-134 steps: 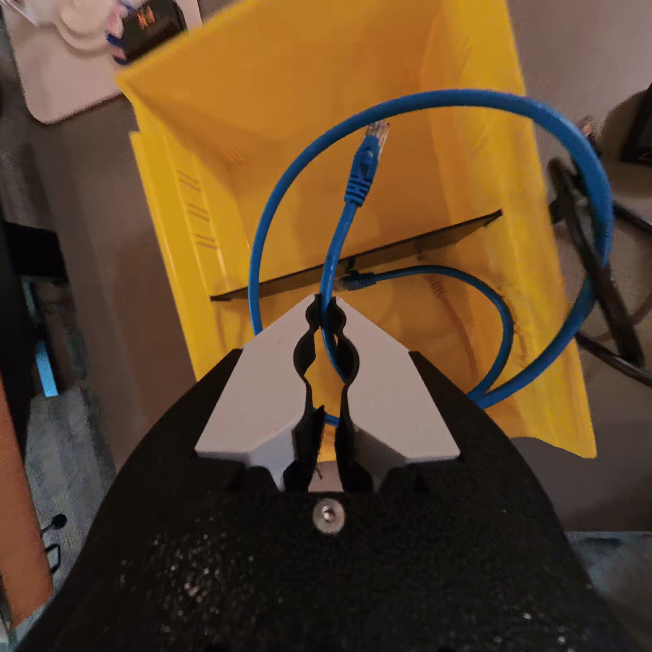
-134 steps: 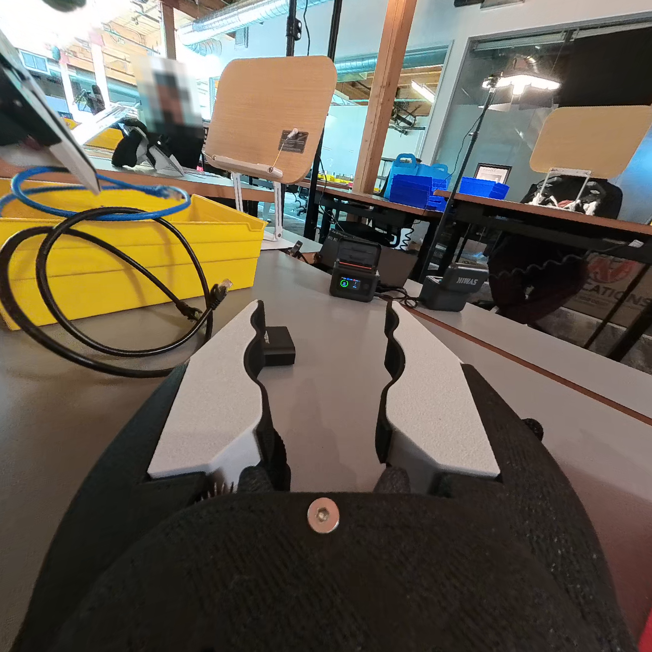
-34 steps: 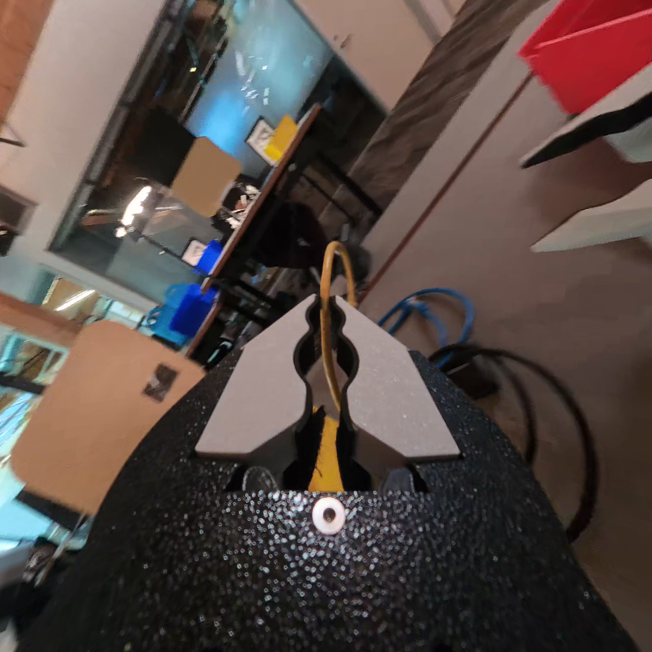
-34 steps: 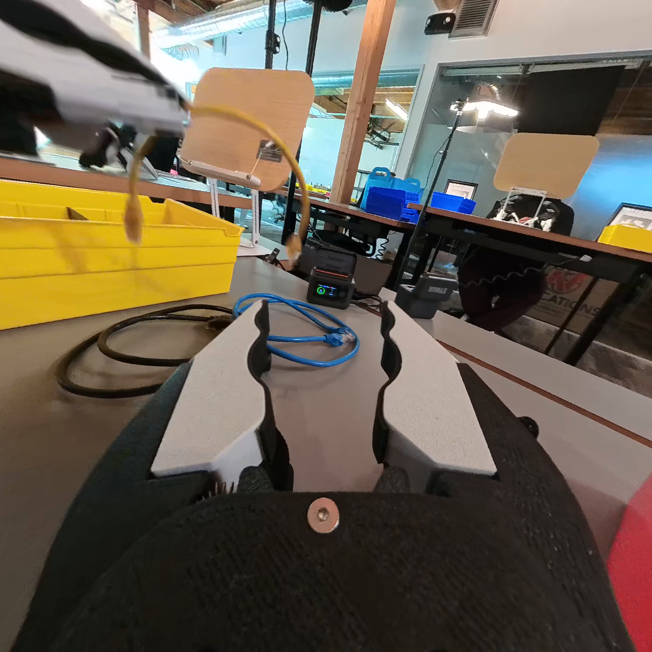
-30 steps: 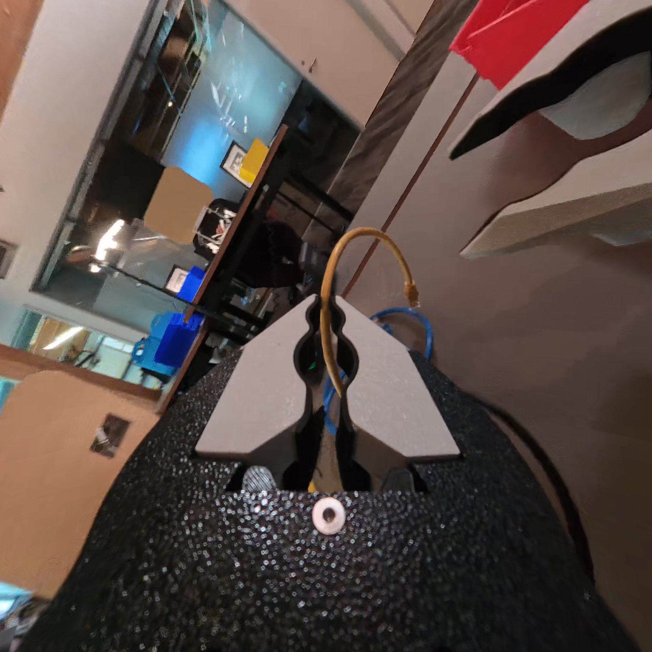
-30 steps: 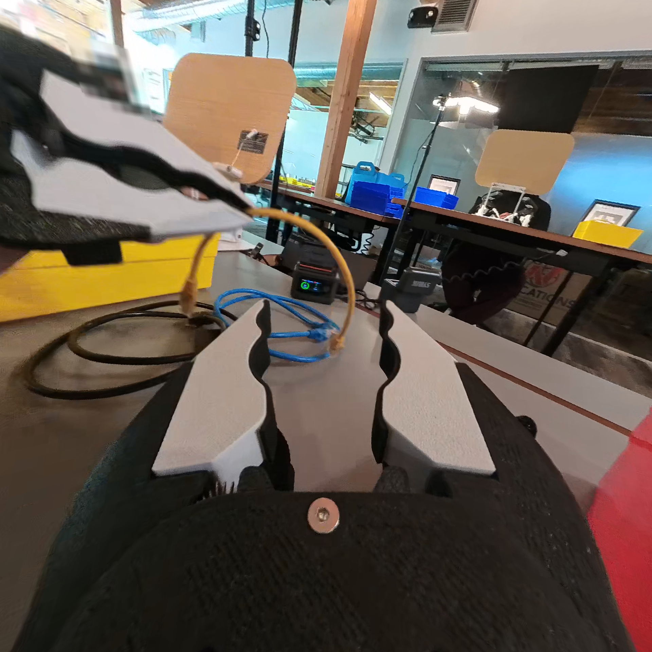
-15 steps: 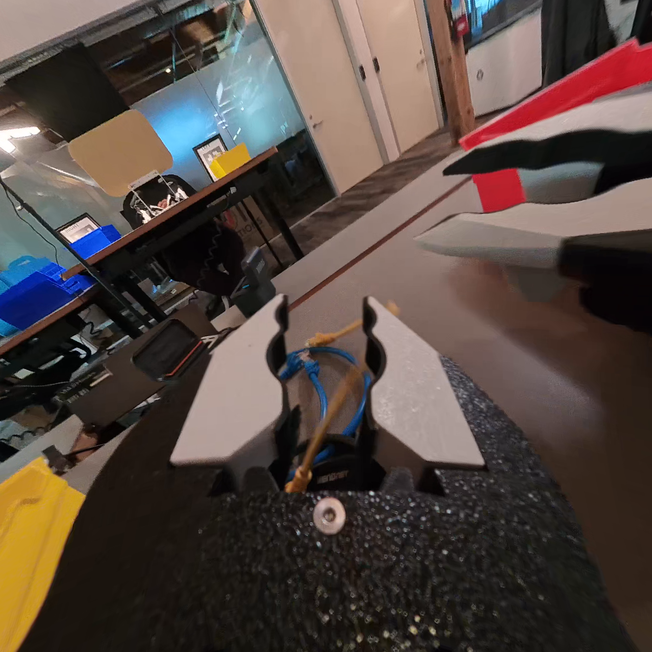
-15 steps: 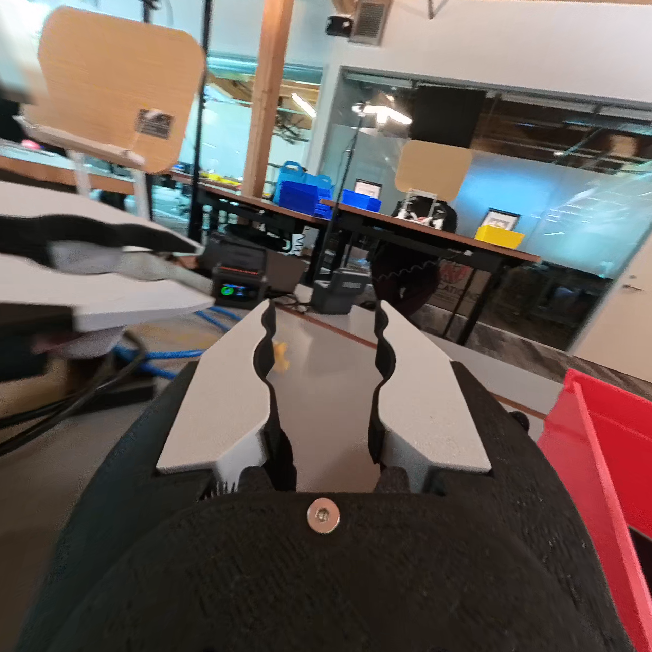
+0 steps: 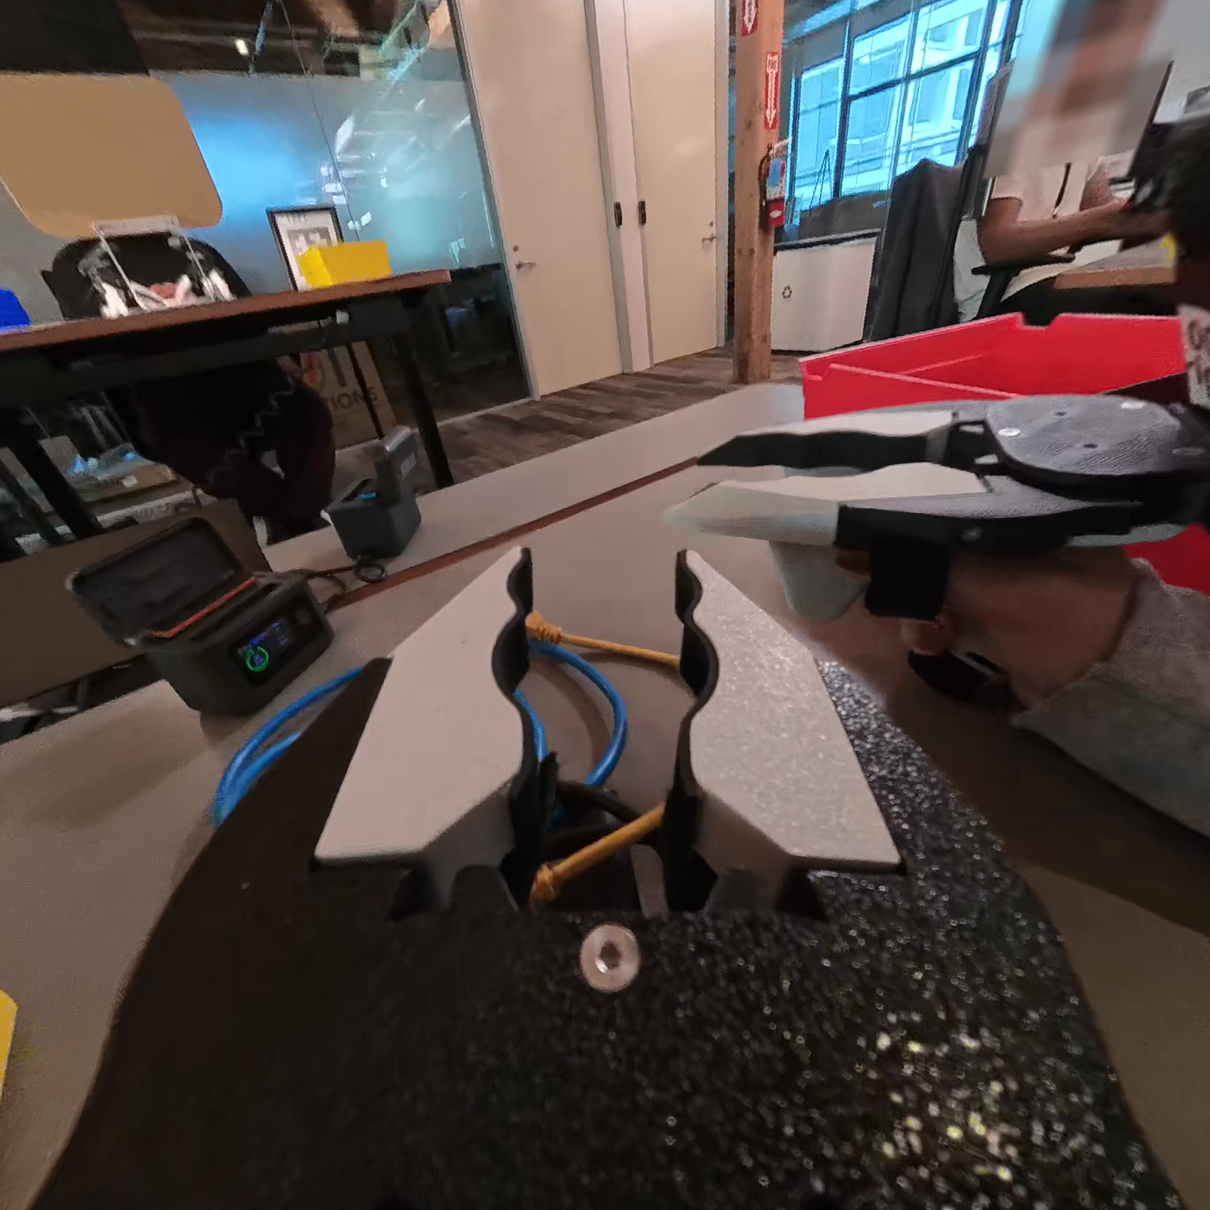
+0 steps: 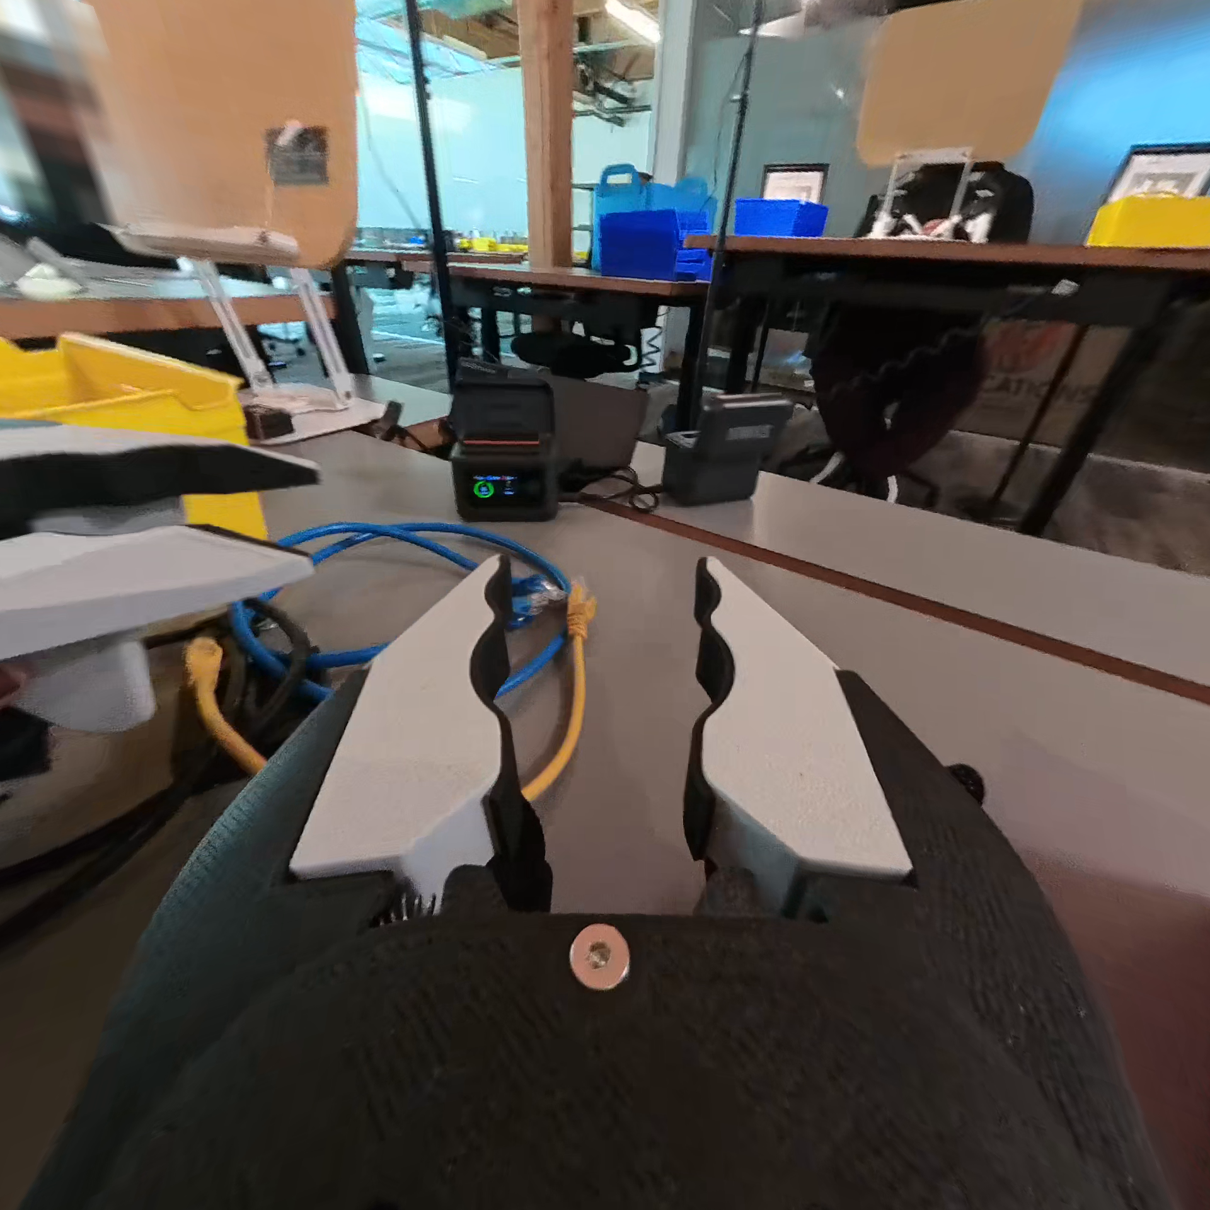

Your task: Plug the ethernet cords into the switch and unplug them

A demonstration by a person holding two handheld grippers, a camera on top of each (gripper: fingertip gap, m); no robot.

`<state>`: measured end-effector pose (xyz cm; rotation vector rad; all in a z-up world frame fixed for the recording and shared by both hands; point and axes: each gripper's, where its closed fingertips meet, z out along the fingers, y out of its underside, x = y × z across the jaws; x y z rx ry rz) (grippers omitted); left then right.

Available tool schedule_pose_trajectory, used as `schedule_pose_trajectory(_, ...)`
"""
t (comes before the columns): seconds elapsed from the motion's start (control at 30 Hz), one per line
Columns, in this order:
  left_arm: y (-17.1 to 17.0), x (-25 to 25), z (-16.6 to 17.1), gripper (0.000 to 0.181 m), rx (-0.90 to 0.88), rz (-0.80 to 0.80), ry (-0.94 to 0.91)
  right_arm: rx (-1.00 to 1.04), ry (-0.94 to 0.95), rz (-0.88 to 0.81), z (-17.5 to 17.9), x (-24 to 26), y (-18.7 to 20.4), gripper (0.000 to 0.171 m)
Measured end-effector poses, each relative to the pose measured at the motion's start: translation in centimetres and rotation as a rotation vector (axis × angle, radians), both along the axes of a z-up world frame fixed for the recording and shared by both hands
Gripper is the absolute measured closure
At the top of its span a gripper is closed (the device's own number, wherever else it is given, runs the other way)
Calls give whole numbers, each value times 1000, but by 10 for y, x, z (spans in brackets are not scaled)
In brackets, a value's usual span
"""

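Hand-held grippers: our left hand-held gripper (image 9: pixel 601 576) and right hand-held gripper (image 10: pixel 602 576) both released, empty.
Next: we should pinch the thin yellow ethernet cord (image 10: pixel 571 707) close behind its plug.

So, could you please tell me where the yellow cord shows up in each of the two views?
Left wrist view: the yellow cord lies on the table, seen between this gripper's open jaws.
Right wrist view: the yellow cord runs just left of centre, beside the left jaw.
Shared landmark: the blue cord.
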<state>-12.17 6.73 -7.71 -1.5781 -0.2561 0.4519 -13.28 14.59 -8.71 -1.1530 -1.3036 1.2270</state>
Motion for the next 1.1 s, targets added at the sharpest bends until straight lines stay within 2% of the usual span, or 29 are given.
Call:
schedule_pose_trajectory(0.17,2,-2,-12,138,-20,-23,-98,88,36,23,6,3,-11,118)
schedule_pose_trajectory(0.3,4,-2,-16,138,-30,-29,-111,77,3,38,0,1,-11,117)
schedule_pose_trajectory(0.57,7,4,-16,140,-75,-29,-25,10,46,-8,11,7,3,118)
schedule_pose_trajectory(0.77,10,12,-11,145,-78,-49,48,52,91,-33,17,11,5,120)
schedule_pose_trajectory(1.1,9,10,-13,146,-76,-43,29,84,111,-26,19,17,1,121)
